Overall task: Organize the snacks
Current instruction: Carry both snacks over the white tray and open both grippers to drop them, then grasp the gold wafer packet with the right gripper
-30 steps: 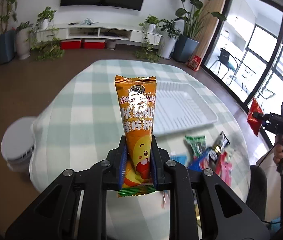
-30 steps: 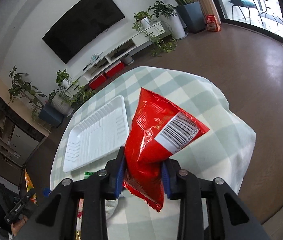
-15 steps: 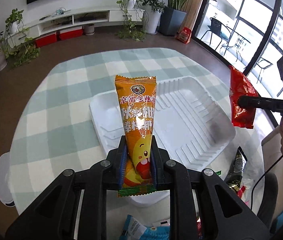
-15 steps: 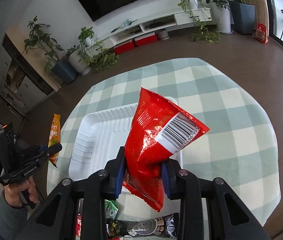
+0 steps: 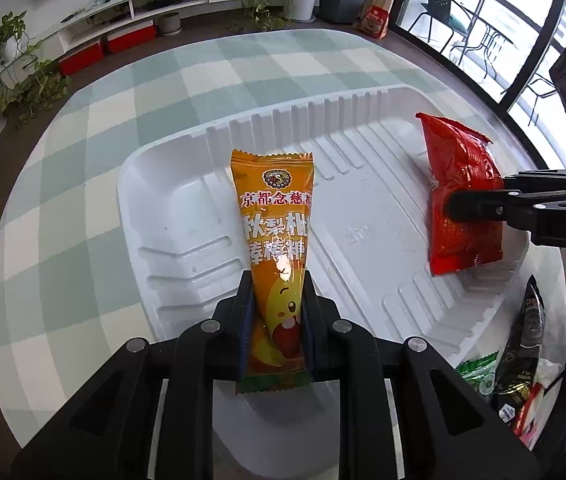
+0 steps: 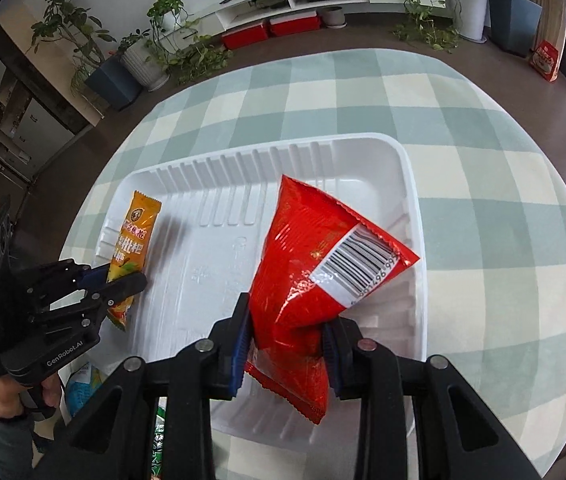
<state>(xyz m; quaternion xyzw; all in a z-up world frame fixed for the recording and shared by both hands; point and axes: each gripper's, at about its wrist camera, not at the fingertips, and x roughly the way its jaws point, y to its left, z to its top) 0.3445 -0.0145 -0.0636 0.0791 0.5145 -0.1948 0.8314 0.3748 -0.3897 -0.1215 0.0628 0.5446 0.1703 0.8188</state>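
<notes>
My left gripper (image 5: 275, 320) is shut on an orange candy packet (image 5: 275, 216) and holds it over the left part of the white ribbed tray (image 5: 171, 184). My right gripper (image 6: 285, 340) is shut on a red snack bag (image 6: 311, 248) with a barcode label, held over the right part of the tray (image 6: 411, 200). The red bag (image 5: 459, 196) and right gripper (image 5: 479, 204) show at the right of the left wrist view. The orange packet (image 6: 133, 236) and left gripper (image 6: 119, 280) show at the left of the right wrist view.
The tray lies on a round table with a green and white checked cloth (image 5: 83, 128). Several loose snack packets (image 5: 519, 360) lie by the tray's near right corner. Plants, a low TV shelf and large windows ring the room.
Both grippers have come in over the tray and lower, each still holding its packet. The tray now fills the middle of both views.
</notes>
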